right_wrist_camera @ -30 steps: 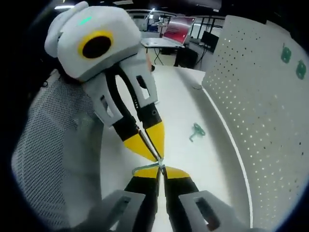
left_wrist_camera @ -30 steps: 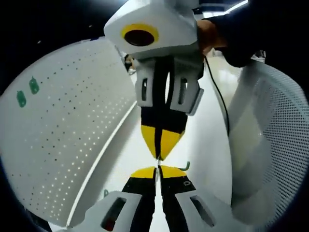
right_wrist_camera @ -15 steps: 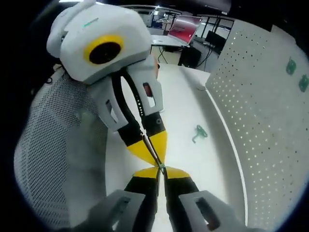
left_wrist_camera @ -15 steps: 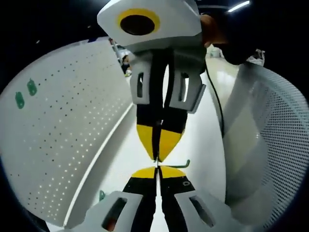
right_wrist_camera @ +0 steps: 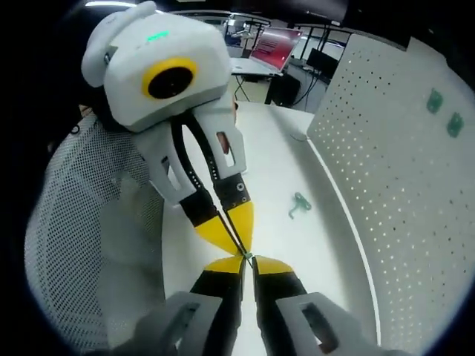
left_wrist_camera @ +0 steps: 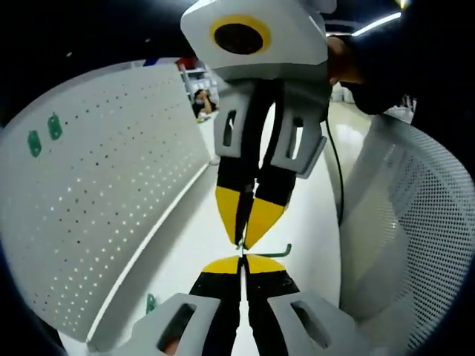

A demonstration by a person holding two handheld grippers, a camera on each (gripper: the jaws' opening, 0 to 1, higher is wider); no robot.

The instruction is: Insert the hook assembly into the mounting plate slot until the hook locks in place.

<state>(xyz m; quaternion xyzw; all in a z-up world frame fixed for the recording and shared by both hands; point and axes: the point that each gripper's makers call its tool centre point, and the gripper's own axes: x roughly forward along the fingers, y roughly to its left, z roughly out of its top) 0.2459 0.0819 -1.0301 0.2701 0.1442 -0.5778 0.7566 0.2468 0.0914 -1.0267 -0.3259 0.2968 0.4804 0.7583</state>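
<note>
My two grippers meet tip to tip over the white table. A thin green hook (left_wrist_camera: 273, 252) sticks out sideways from where the tips meet. My left gripper (left_wrist_camera: 242, 261) is shut on its end. The right gripper (left_wrist_camera: 242, 239) comes down from above with its yellow tips closed on the same spot. From the right gripper view, the right gripper (right_wrist_camera: 247, 259) is shut and a speck of green hook (right_wrist_camera: 249, 256) shows at its tips, against the left gripper (right_wrist_camera: 239, 247). The white perforated mounting plate (left_wrist_camera: 96, 200) (right_wrist_camera: 401, 185) stands upright beside the table.
Two green pieces (left_wrist_camera: 43, 135) (right_wrist_camera: 444, 113) hang high on the plate. A spare green hook (right_wrist_camera: 298, 205) (left_wrist_camera: 151, 302) lies on the table near the plate's foot. A white mesh basket (left_wrist_camera: 415, 222) (right_wrist_camera: 82, 245) stands on the other side. A laptop (right_wrist_camera: 273, 46) sits far behind.
Both views have shifted and rolled a little with the hands. The grippers stay tip to tip. The green loop seen beside the right gripper's tips a second ago is now down to a speck.
</note>
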